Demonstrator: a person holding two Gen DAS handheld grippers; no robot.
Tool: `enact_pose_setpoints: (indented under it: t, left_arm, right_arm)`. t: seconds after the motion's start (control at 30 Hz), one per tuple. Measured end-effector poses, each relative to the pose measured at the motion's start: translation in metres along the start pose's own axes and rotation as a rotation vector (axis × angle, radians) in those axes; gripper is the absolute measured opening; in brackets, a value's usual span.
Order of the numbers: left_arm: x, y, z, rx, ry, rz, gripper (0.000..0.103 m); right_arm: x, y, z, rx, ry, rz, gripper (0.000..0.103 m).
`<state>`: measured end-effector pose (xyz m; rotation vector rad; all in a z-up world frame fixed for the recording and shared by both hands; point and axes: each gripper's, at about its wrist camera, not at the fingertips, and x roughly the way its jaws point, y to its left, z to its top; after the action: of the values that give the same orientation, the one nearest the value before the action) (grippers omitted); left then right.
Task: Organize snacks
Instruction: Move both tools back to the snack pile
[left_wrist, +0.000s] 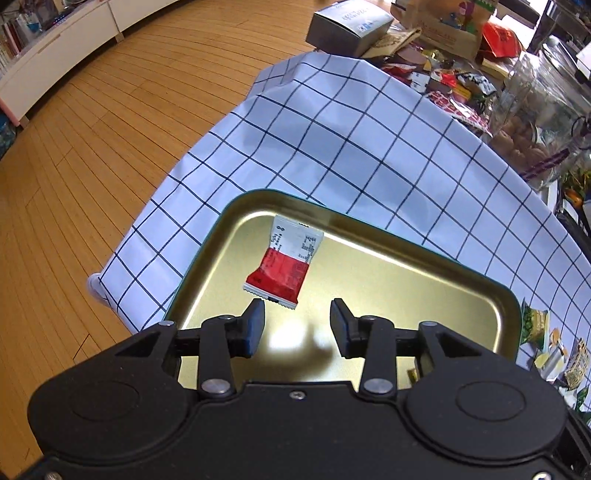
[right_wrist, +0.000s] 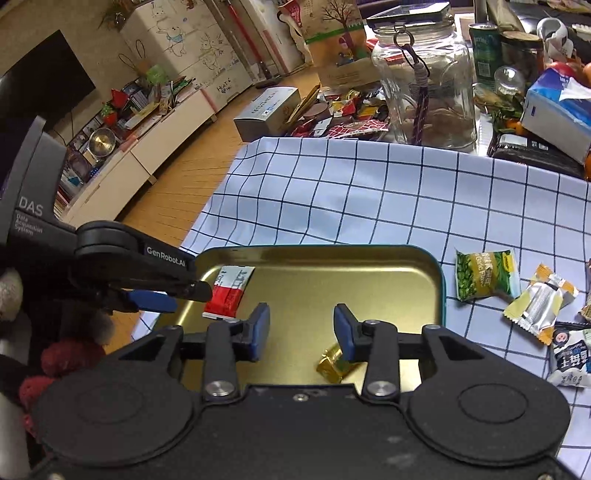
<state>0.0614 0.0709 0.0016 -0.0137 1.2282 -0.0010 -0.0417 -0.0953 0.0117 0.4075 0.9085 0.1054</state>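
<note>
1. Both grippers hang over the gold tin tray (right_wrist: 439, 280) on the checked cloth (left_wrist: 351, 147). The left gripper (left_wrist: 297, 325) has its jaws spread with nothing between them, and the red-and-white packet (left_wrist: 282, 264) lies flat in the tray just ahead.
2. The right gripper (right_wrist: 301, 332) is spread too. The gold candy (right_wrist: 334, 363) sits in the tray right under its right finger, apparently loose.
3. Risk: pulling out carelessly could snag that candy and flick it out.
4. The green pea packet (right_wrist: 484, 275) and others wait on the cloth, so they could get shoved around.
</note>
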Motion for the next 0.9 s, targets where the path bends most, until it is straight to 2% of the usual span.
enact_pose_setpoints:
  t: [0.37,0.5,0.9]
  left_arm:
    - [-0.003,-0.023,-0.007,0.057,0.030,-0.011,0.049]
    - [-0.007,-0.035,-0.009,0.071,0.041,-0.038,0.048]
    - [-0.022,-0.086,-0.019,0.158,0.043,-0.108,0.048]
  right_arm:
    - [0.007,-0.013,0.001,0.033,0.060,-0.101,0.042]
    - [0.008,-0.019,-0.001,0.051,0.079,-0.133,0.043]
    - [-0.017,-0.052,-0.003,0.070,0.057,-0.209,0.043]
